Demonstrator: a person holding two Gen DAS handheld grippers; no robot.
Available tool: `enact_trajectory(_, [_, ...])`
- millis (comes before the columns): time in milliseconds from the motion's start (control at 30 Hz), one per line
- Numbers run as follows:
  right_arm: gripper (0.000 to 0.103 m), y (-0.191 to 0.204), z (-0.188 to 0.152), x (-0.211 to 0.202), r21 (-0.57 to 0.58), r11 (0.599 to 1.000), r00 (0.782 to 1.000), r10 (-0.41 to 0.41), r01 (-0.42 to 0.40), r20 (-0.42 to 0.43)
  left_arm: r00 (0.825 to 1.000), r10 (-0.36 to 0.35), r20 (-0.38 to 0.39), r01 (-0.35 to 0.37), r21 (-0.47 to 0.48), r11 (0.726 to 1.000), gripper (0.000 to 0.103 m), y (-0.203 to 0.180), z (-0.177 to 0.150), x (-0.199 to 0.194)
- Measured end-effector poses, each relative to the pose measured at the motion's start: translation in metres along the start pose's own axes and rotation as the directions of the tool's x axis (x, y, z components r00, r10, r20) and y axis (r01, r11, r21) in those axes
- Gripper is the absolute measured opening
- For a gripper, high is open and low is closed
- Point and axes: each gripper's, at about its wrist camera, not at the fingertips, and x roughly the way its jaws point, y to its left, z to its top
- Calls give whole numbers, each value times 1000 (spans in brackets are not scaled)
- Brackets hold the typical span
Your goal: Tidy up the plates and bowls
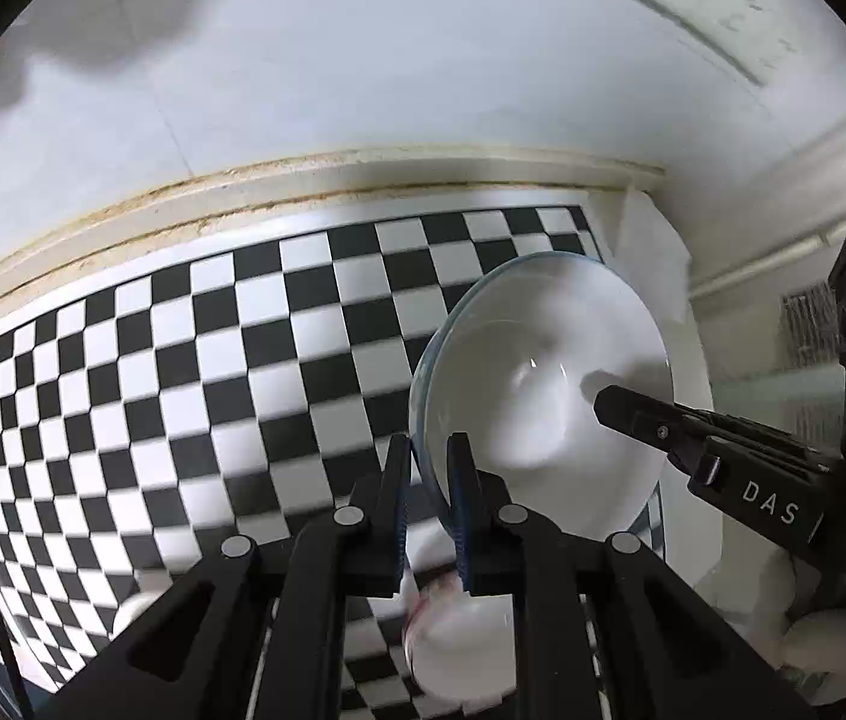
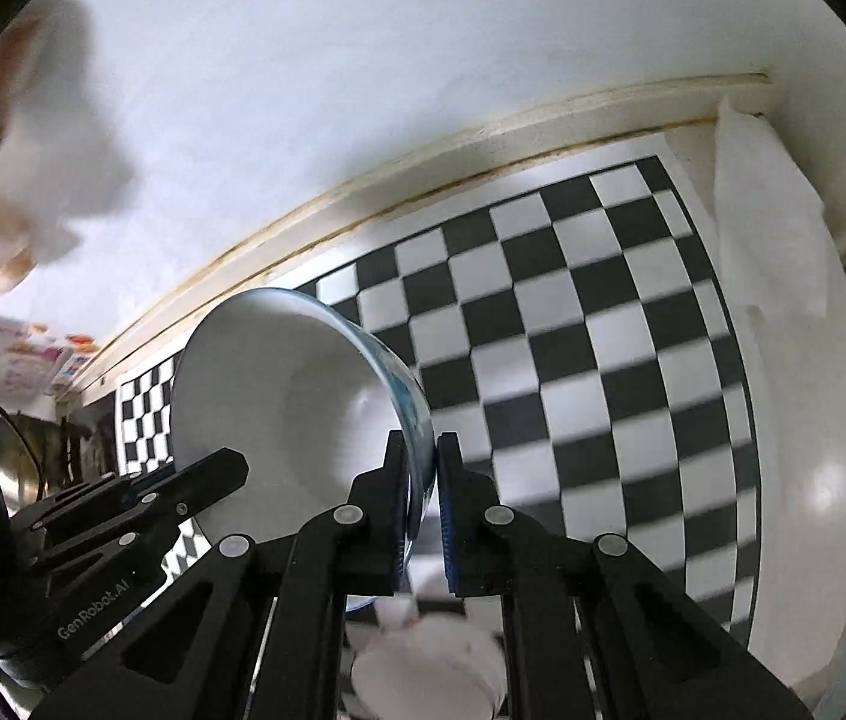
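Observation:
A white bowl (image 1: 543,384) with a blue-patterned outside hangs tilted above the checkered mat (image 1: 183,372), held by both grippers on opposite sides of its rim. In the left wrist view my left gripper (image 1: 429,462) is shut on the near-left rim, and a finger (image 1: 633,417) of my right gripper reaches into the bowl from the right. In the right wrist view my right gripper (image 2: 423,462) is shut on the right rim of the same bowl (image 2: 291,408). There a finger (image 2: 207,477) of my left gripper lies across the bowl's lower left edge.
Another white dish (image 1: 465,648) sits on the mat below the grippers, blurred, and shows again in the right wrist view (image 2: 423,672). A further white dish (image 1: 843,642) lies at the lower right. A white cloth (image 2: 765,222) lies beyond the mat's right edge, near the wall corner.

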Motion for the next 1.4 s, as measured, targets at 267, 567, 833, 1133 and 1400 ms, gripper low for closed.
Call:
enact_trajectory(267, [11, 0, -89, -49, -15, 1000, 1000, 17, -17, 22, 1000, -9, 26, 7, 43, 999, 10, -11, -64, -38])
enact_trajectory(567, [11, -5, -152, -56, -3, 1000, 1000, 19, -19, 18, 1000, -24, 17, 23, 55, 998, 10, -13, -113, -40])
enact_trajectory(833, [11, -25, -180, -31, 43, 999, 1000, -3, 4, -30, 997, -28, -65, 31, 52, 998, 10, -9, -133, -2])
enact_trajectory(1133, [11, -39, -187, 5, 60, 997, 995, -44, 49, -92, 988, -17, -154, 25, 45, 999, 10, -2, -143, 36])
enact_trajectory(1400, [11, -38, -189, 25, 38, 996, 987, -77, 83, -138, 984, 3, -180, 5, 41, 999, 10, 4, -146, 52])
